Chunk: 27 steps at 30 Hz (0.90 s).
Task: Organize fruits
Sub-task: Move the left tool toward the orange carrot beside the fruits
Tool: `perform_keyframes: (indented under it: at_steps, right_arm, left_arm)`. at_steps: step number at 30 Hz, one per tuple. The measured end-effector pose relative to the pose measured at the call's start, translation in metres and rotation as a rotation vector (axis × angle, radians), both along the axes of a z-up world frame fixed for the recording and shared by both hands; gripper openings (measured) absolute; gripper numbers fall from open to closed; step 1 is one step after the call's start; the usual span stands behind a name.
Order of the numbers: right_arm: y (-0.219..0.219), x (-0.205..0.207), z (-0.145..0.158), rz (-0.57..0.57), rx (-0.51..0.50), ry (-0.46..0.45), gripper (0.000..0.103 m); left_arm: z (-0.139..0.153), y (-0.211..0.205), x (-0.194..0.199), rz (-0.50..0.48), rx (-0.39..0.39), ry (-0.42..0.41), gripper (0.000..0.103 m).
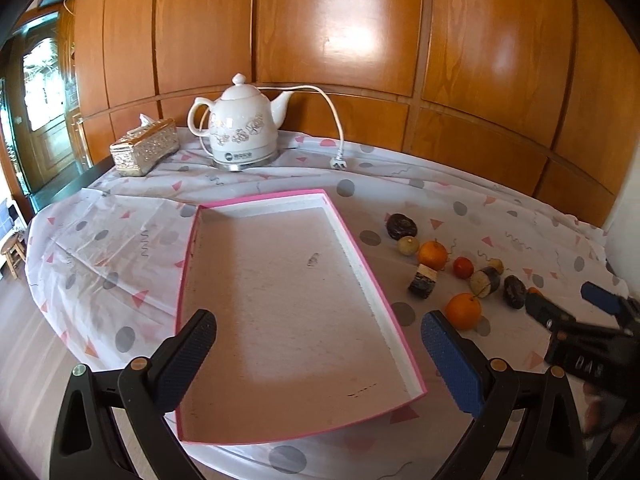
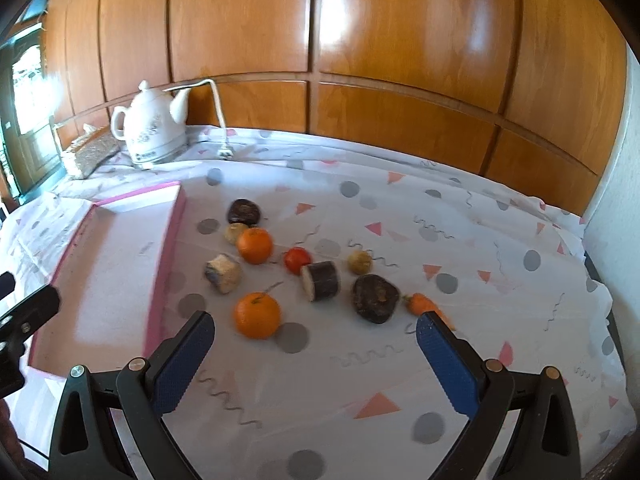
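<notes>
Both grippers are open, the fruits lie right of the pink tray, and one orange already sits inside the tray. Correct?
Not quite: the pink tray holds nothing, as the left wrist view shows. Both oranges lie on the cloth. Left gripper and right gripper are open.

Empty pink tray (image 1: 384, 296), loose fruits (image 2: 256, 315) scattered on cloth beside its right rim

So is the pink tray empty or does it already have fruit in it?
Empty. The pink tray shows only its bare floor, and the fruits, like the orange, lie on the tablecloth beside it.

Pink-rimmed tray (image 1: 362, 240), orange fruits (image 2: 257, 315), dotted white tablecloth (image 2: 400, 360).
</notes>
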State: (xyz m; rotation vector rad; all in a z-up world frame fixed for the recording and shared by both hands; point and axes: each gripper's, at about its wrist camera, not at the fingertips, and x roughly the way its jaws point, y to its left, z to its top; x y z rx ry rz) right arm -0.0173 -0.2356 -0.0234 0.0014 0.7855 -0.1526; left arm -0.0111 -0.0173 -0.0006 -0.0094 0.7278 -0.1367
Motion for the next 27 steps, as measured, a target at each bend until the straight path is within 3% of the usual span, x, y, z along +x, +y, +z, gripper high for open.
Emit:
perform_keyframes:
  at_steps: [6,13,15,27]
  right_arm:
    - [-0.027,0.007,0.004,-0.018,0.000,0.007,0.102]
    - [-0.096,0.023,0.013,-0.094,0.027,0.064,0.102]
    - [-0.112,0.024,0.017,-0.117,-0.011,0.073,0.102]
    - [-0.208,0.030,-0.008,-0.214,-0.044,0.149,0.102]
  left_arm:
    - [-0.008,-0.012,0.002,-0.057,0.021,0.036,0.103]
    - [-0.011,-0.030,-0.001,-0.126,0.061,0.034,0.103]
    - [-0.011,-0.032,-0.002,-0.137,0.072,0.034,0.103]
    - [-0.017,-0.045,0.002,-0.217,0.025,0.064,0.103]
